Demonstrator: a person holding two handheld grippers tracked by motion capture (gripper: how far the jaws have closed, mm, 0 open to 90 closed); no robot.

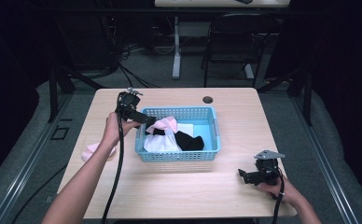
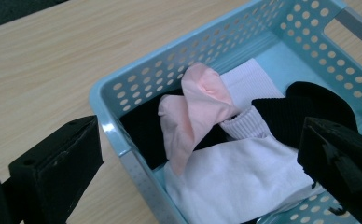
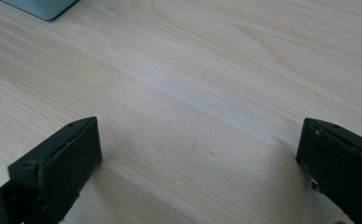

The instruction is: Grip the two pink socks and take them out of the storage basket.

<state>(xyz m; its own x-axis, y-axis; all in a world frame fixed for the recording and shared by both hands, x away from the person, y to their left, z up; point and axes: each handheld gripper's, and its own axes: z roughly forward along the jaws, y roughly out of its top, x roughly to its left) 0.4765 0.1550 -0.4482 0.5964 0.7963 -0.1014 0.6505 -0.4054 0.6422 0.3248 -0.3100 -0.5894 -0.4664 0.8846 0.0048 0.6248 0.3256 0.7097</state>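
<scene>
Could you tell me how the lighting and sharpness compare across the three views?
High view: the table is evenly lit, the room behind falls into near black, and the image is soft. Left gripper view: the basket and pink sock are fairly sharp, while the near jaws blur. Right gripper view: a pale glare band runs across the wood grain, with soft shadows beside the jaws.

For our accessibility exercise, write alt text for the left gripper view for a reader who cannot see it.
A pink sock lies on top of white socks and black socks in a blue basket on a wooden table. The open left gripper points at the pile, one black jaw outside the basket's rim and one over its inside.
</scene>
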